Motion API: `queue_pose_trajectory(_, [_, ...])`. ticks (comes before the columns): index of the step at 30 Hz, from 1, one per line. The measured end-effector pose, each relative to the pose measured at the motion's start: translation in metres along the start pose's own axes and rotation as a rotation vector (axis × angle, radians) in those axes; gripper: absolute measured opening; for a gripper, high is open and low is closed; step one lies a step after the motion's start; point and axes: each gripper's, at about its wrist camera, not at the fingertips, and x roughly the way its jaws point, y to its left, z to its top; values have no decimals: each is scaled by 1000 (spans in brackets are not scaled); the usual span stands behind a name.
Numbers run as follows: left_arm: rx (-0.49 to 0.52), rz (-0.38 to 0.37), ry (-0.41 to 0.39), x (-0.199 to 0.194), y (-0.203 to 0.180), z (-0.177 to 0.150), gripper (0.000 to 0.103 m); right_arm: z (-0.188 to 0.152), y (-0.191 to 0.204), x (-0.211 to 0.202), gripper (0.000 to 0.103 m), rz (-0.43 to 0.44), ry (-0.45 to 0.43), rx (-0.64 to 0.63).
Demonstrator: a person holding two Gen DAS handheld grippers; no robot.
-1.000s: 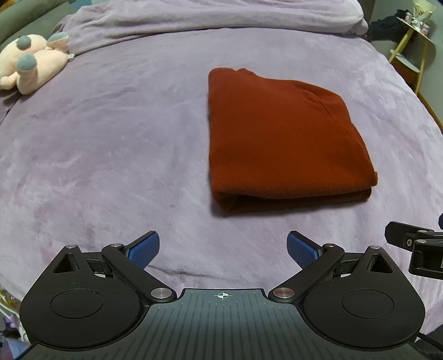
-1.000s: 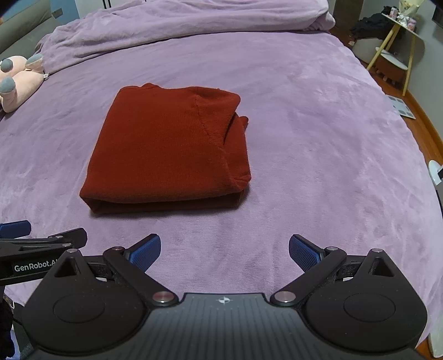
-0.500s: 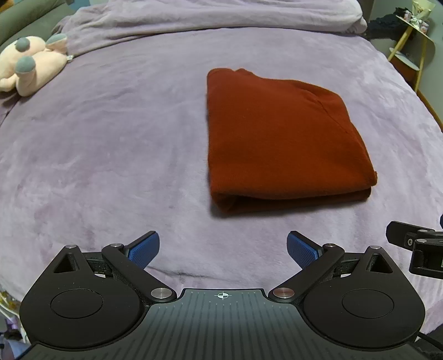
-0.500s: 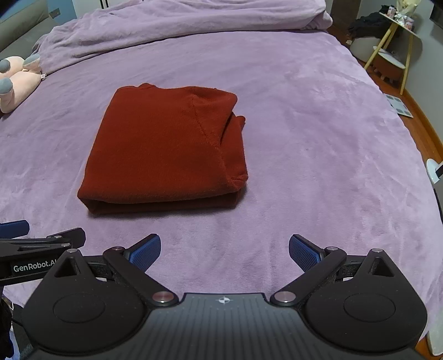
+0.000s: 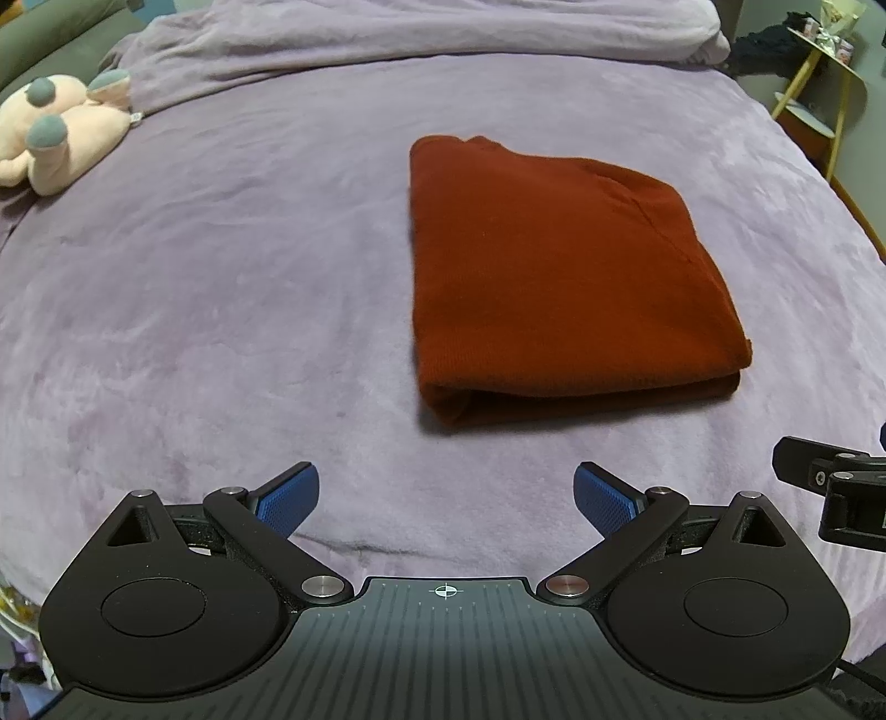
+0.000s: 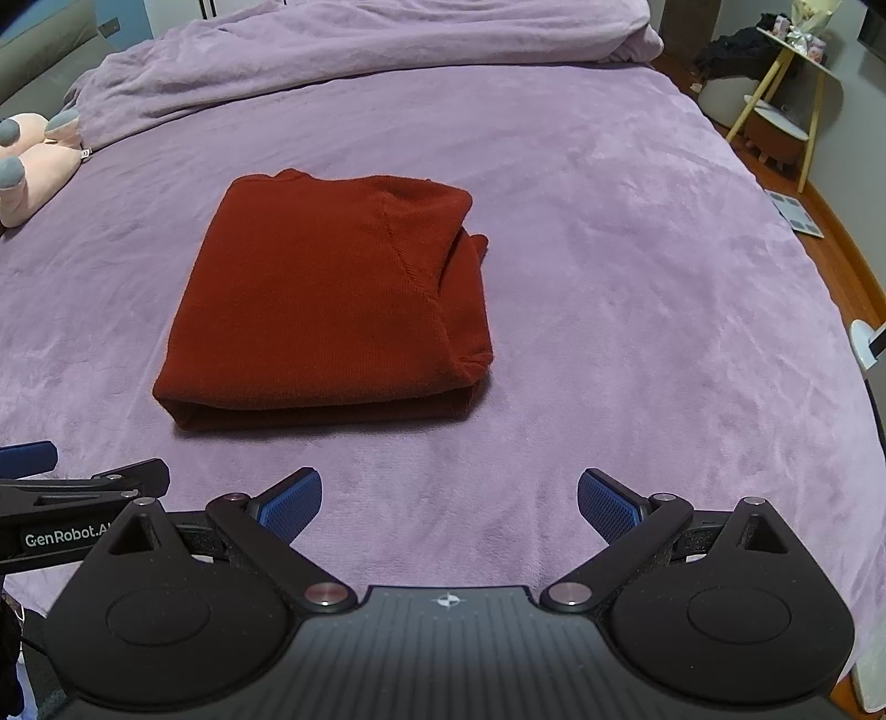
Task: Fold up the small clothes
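A rust-red knit garment [image 5: 559,282] lies folded into a thick rectangle on the purple bed cover [image 5: 221,277]; the right wrist view shows the same garment [image 6: 332,310] left of centre. My left gripper [image 5: 446,498] hovers open near the bed's front edge, short of the garment's near fold, nothing between its blue pads [image 5: 288,495]. My right gripper [image 6: 448,501] is open too, equally held back from the garment and empty. Each gripper's black frame shows at the edge of the other's view.
A pink plush toy [image 5: 50,138] lies at the far left of the bed. A bunched purple duvet [image 6: 360,50] runs along the far side. Beyond the bed's right edge stand a yellow-legged side table [image 6: 786,83] and wooden floor [image 6: 841,260].
Both views shift only slightly; the garment sits a little lower and nearer in the right wrist view. Both grippers remain open and empty.
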Motion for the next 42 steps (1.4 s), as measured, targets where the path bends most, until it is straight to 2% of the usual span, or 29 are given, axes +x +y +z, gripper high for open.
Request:
queue_pose_trajectory(34, [8, -17, 22, 4, -3, 1, 101, -4, -3, 3, 99, -6, 1, 15])
queue_pose_trajectory(42, [41, -35, 8, 2, -9, -5, 101, -4, -4, 2, 99, -9, 5, 24])
